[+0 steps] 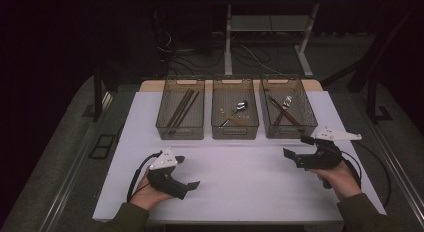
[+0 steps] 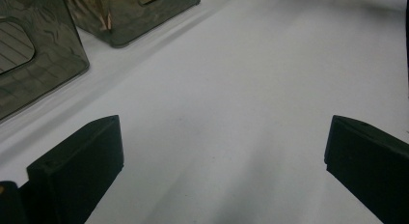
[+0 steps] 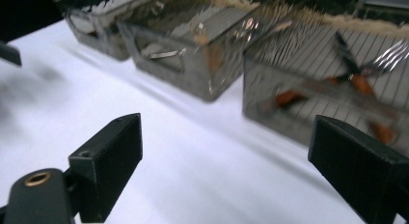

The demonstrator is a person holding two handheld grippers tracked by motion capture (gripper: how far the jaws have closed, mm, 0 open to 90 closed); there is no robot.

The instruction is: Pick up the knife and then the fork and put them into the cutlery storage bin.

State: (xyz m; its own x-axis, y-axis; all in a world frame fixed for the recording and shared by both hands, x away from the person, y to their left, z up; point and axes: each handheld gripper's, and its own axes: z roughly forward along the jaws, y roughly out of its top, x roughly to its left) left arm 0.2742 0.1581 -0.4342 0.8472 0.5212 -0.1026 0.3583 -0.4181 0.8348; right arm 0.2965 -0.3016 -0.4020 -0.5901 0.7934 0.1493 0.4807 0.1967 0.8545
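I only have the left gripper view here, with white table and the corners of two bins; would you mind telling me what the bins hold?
Observer: There are three bins in a row. The left bin holds brown chopsticks.
Operator: Thank you, and the middle one?
Observer: The middle bin holds a metal spoon lying aslant.
Operator: And the third?
Observer: The right bin holds crossed utensils, a fork with a brown handle among them.
Operator: Where is the right gripper?
Observer: The right gripper is just in front of the right bin, its jaws wide open with nothing between them.
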